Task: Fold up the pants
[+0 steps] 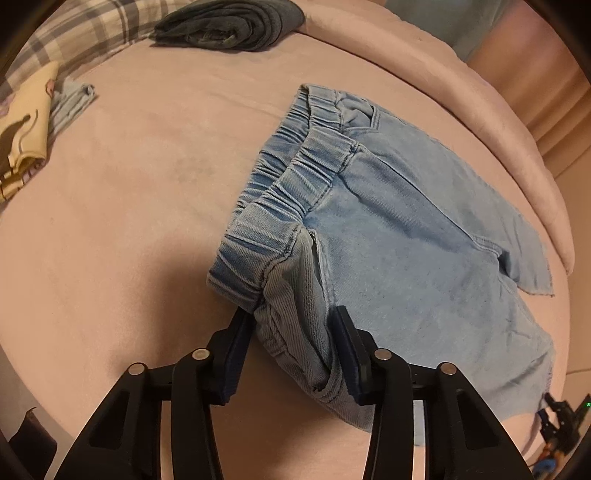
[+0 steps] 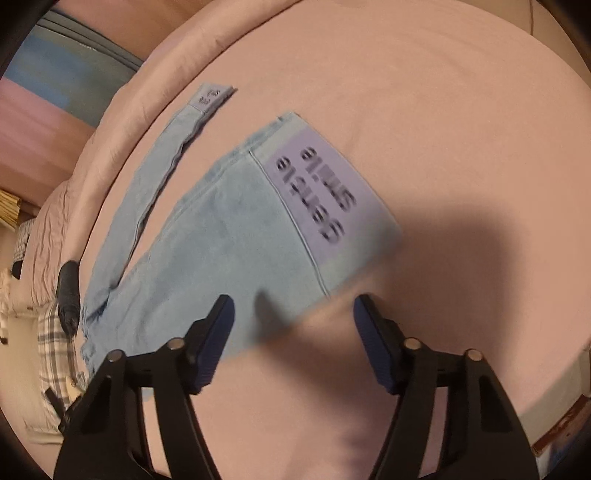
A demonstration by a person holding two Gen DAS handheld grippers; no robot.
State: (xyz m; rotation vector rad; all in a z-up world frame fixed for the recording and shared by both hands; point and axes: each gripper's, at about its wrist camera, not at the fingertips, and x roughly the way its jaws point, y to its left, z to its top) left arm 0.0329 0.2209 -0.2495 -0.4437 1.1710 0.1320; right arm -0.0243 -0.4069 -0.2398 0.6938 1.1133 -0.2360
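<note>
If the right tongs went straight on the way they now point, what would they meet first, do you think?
Probably the near edge of the light blue pants, where the hem lies between the open right tongs; the pink bed cover lies right beneath. Depth is unclear.

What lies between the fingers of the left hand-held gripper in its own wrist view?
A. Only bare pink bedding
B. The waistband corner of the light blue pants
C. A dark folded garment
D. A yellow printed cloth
B: the left hand-held gripper has its fingers on either side of the bunched waistband corner of the light blue pants; the dark folded garment lies far off.
</note>
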